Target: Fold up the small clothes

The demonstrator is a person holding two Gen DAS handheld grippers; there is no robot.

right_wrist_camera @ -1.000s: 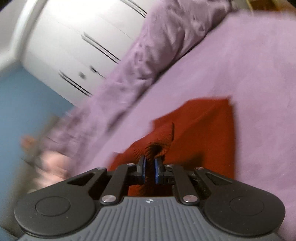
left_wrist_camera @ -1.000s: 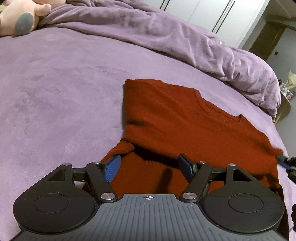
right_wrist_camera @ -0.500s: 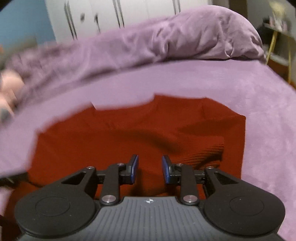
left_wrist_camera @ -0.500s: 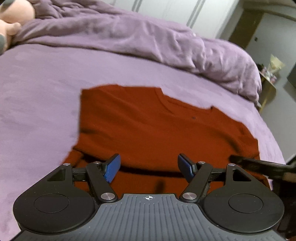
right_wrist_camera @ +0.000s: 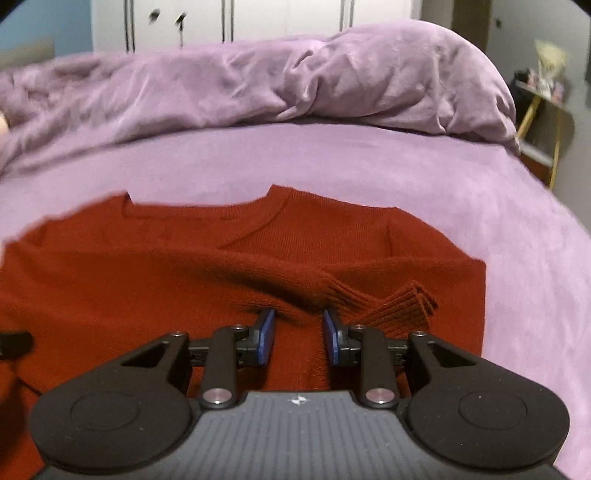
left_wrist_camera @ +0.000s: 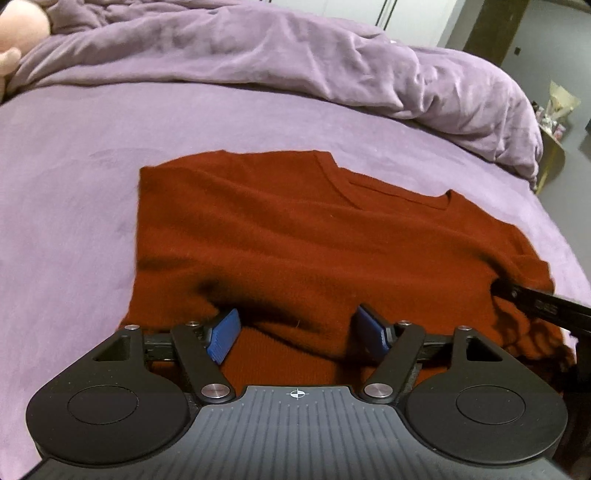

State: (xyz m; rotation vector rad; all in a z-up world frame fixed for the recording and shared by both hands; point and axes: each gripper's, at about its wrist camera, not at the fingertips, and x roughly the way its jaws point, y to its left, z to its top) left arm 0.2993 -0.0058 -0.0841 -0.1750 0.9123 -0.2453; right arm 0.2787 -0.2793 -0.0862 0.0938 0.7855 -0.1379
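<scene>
Right claw (right_wrist_camera: pixel 298 334) points down at a slant over the near part of the dark red sweater (right_wrist_camera: pixel 147 280), and its jaws are opening; between the blue pads (right_wrist_camera: pixel 266 336) there is only the flat knit below, and nothing is gripped. Just beyond its tips two ribbed cuffs (right_wrist_camera: pixel 391 302) of the folded sleeves meet, right of the frame's centre. The left claw (left_wrist_camera: pixel 295 334) is tilted down in the same way, with its jaws standing wide apart and empty above the lower hem region of the sweater, where a fold of cloth throws a dark shadow. In the left wrist view, a black part of the other tool comes in from the right edge at the sweater's right side.

The sweater lies flat on the purple bed (left_wrist_camera: pixel 74 184), neckline toward the top of both frames, sleeves folded in over the body. Behind it a crumpled purple duvet (right_wrist_camera: pixel 258 81) lies across the upper part, with white wardrobe doors (right_wrist_camera: pixel 258 18) above. A pink plush toy (left_wrist_camera: pixel 18 26) shows in the upper left corner of the left view.
</scene>
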